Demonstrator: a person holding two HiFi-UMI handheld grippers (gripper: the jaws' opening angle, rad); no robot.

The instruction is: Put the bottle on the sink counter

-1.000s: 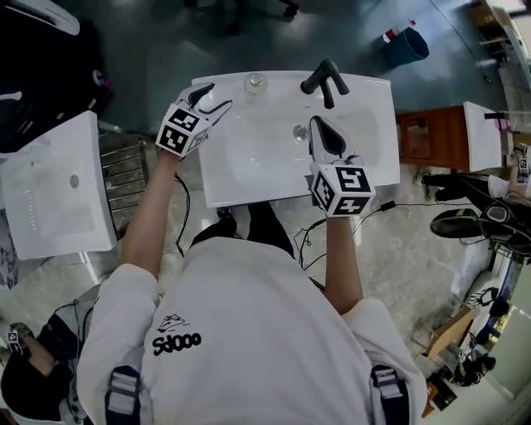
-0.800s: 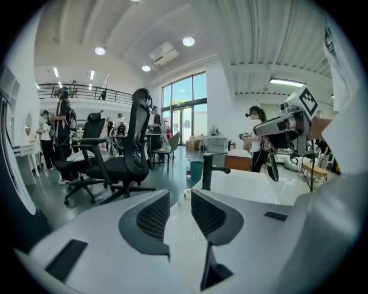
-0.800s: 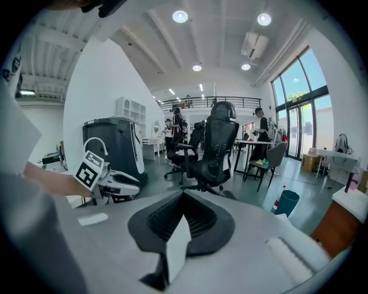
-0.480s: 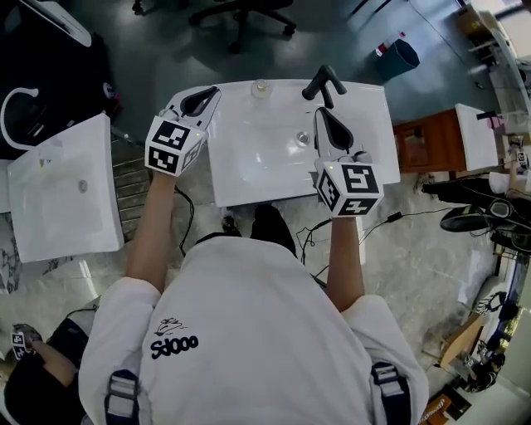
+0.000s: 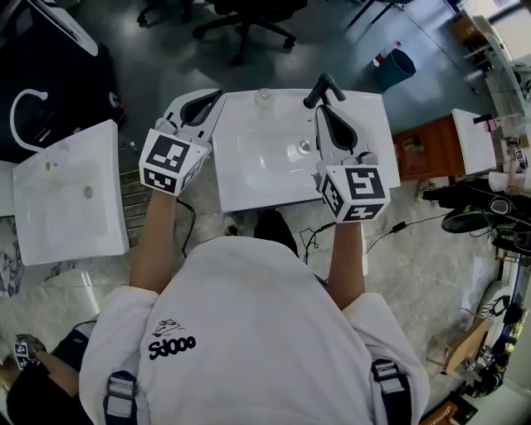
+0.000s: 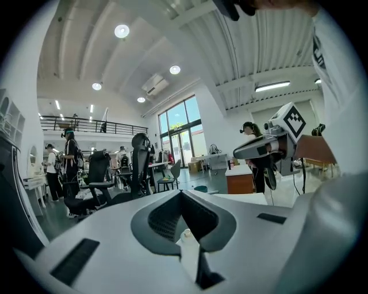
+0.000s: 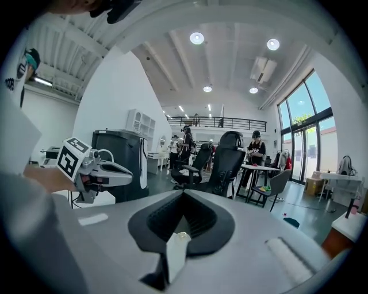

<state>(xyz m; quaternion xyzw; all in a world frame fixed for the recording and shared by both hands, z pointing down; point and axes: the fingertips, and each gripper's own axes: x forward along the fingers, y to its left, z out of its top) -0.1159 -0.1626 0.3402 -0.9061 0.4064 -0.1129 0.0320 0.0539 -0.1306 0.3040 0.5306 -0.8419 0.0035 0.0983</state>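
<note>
A small clear bottle stands upright on the back rim of the white sink, left of the black faucet. My left gripper hovers over the sink's left back corner, a short way left of the bottle and not touching it. Its jaws are shut with nothing between them. My right gripper hangs over the basin near the drain, jaws together and empty. Both gripper views look out level into the room and show neither bottle nor sink.
A second white basin lies to the left, with a metal rack between it and the sink. A wooden cabinet stands on the right, and an office chair and a blue bin beyond. Cables trail on the floor.
The left gripper's jaws, open beside the bottle a second ago, have shut empty and drawn slightly left of it. The bottle stays on the rim. The right gripper keeps its place.
</note>
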